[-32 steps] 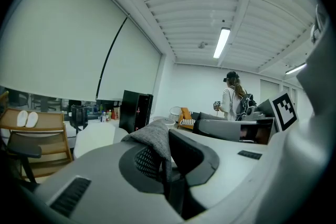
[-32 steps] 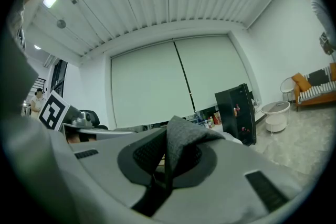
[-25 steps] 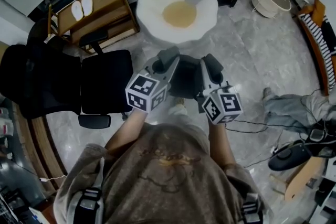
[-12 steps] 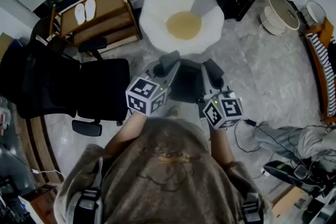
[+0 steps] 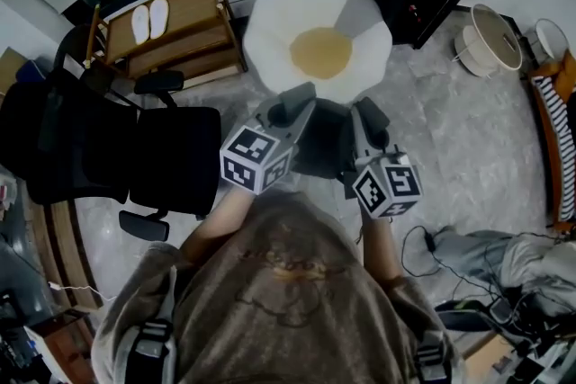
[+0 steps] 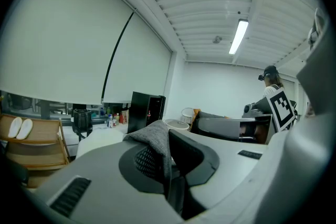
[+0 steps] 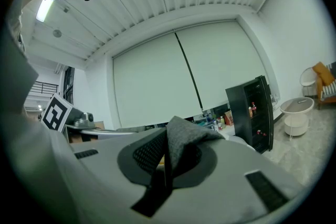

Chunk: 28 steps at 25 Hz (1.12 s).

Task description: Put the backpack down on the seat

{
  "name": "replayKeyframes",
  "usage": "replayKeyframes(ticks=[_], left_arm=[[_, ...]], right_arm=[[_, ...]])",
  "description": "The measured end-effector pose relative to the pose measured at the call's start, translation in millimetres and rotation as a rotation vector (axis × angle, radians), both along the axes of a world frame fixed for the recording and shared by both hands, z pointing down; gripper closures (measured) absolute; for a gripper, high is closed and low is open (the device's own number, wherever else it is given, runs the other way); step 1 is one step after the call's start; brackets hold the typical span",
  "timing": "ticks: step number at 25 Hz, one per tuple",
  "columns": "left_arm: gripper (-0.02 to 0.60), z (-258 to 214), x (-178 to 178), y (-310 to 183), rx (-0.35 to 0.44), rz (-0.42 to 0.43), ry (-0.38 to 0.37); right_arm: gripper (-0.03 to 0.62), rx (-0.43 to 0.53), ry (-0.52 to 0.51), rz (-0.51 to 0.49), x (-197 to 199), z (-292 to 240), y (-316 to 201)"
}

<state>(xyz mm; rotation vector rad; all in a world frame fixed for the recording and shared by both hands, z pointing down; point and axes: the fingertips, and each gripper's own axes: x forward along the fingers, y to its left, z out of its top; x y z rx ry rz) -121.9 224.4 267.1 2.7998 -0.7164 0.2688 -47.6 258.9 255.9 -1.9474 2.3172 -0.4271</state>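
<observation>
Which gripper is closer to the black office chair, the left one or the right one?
Left. The left gripper is just right of the chair; the right gripper is farther right, beyond the backpack that both hold.

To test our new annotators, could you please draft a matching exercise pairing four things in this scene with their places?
Things:
1 backpack
2 white seat
3 office chair
4 slippers

Places:
A on the wooden shelf
B gripped by the left hand-held gripper and the right hand-held gripper
C straight ahead, beyond both grippers
D off to the left

Pairs: 1-B, 2-C, 3-D, 4-A
</observation>
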Motion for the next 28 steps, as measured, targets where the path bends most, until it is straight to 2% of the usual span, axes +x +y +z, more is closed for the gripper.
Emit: replayKeyframes(ticks=[28], left_arm=[[0.551,20,113,-235,-0.053,0.057,0.004]], right_arm=[[0.565,-0.044,0.006,-0.017,102,22,-230]])
